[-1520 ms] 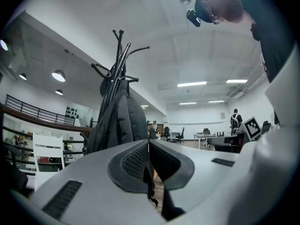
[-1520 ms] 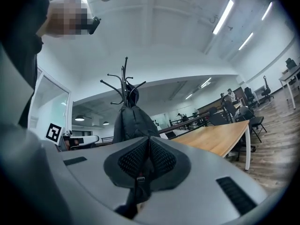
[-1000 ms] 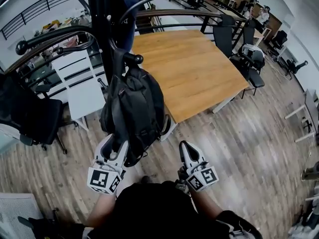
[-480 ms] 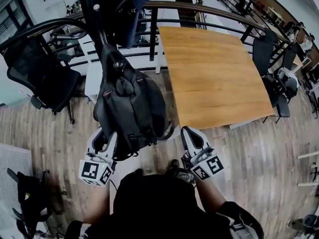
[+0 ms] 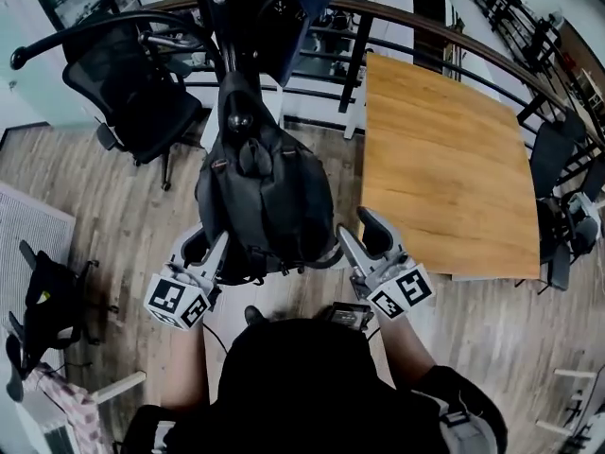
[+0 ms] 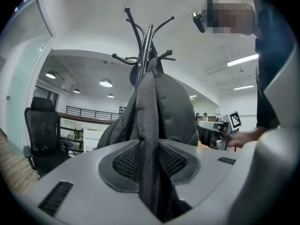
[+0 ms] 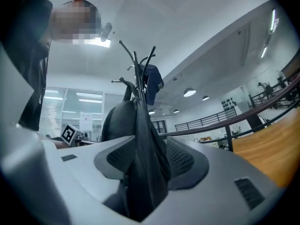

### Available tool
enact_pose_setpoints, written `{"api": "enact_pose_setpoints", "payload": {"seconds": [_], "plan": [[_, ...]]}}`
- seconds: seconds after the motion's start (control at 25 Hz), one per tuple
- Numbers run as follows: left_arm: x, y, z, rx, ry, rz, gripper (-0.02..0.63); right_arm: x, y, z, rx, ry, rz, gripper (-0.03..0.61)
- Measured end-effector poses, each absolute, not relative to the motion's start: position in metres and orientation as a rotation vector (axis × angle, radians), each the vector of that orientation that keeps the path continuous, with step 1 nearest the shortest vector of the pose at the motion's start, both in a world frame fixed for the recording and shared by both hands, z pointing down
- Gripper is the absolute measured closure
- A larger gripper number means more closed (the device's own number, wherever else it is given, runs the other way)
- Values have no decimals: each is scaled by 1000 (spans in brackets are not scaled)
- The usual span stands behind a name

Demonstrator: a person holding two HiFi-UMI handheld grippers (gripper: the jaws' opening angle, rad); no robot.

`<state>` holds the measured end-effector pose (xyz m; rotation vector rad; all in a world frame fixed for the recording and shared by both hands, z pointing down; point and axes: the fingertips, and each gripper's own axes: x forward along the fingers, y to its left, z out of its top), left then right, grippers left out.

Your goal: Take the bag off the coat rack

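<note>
A black backpack point(image 5: 265, 197) hangs from a hook of the dark coat rack point(image 5: 213, 8), seen from above in the head view. My left gripper point(image 5: 210, 244) is at the bag's lower left. Its jaws are closing and their pads press on a mesh backpack strap point(image 6: 147, 125) from both sides. My right gripper point(image 5: 357, 230) is at the bag's lower right. Its jaws are opening, and a dark fold of the strap point(image 7: 143, 135) hangs between them. In both gripper views the rack point(image 6: 149, 36) rises behind the bag. A blue cap point(image 7: 152, 86) hangs on it.
A wooden table point(image 5: 444, 159) stands to the right of the rack. A black office chair point(image 5: 132, 93) is at the left, with a dark railing point(image 5: 406, 26) behind. A black bag point(image 5: 47, 301) lies on the wood floor at far left.
The view has swung round the rack, so the table now lies further right. Both grippers have closed in on the bag's bottom. The right jaws have opened around the strap and the left jaws have narrowed.
</note>
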<state>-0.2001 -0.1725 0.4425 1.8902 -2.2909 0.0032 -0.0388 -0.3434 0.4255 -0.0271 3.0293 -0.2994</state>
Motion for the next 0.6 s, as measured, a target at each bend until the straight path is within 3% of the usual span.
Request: {"api": "enact_pose_setpoints", "payload": {"seconds": [0.16, 0.44, 0.6], "plan": [[-196, -178, 439, 1910, -2308, -4, 495, -71, -345, 431, 149, 3126, -252, 350], [-198, -177, 433, 1905, -2333, -50, 500, -100, -336, 449, 342, 3214, -224, 345], [-200, -177, 437, 1879, -2333, -34, 500, -102, -331, 452, 404, 3205, -262, 396]]}}
